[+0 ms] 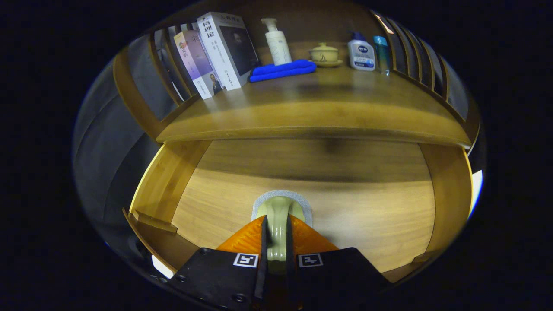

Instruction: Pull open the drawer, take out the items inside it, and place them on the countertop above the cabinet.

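Now your gripper (276, 242) is squeezed shut on the green drawer handle (278, 211), which points straight ahead between the fingers, so pull straight back toward you.

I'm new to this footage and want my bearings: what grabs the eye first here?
The gripper is shut on a pale green handle set on a grey backing on the wooden drawer front. Above it, on the countertop, stand leaning books, a folded blue cloth, a white pump bottle and a lidded cup.
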{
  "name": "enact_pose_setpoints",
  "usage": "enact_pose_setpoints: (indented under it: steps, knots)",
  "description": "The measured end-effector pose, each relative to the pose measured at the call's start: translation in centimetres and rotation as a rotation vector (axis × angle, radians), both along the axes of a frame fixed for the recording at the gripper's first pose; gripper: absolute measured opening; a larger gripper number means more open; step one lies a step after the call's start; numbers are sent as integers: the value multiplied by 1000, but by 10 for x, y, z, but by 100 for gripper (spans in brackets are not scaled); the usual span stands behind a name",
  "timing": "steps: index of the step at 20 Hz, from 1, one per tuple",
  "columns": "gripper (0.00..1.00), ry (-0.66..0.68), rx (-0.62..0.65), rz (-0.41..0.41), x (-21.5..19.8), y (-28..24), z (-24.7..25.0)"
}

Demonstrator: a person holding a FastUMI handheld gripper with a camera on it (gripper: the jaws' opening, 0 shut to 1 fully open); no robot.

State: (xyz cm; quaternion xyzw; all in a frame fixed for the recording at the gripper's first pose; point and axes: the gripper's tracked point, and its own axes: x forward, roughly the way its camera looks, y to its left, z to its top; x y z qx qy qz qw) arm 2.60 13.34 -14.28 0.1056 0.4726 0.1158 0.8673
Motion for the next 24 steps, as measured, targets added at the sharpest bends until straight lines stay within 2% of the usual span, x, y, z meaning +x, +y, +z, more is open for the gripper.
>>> enact_pose_setpoints:
  steps: [9,12,16,22,24]
  knots:
    - [20,-204,-11,-16,11,-13,63]
    - [19,-290,-31,-15,21,-18,94]
    - [19,-428,-57,-55,46,-28,139]
    - [19,-468,-11,-127,90,-28,165]
    - [19,-456,-6,-161,109,-32,160]
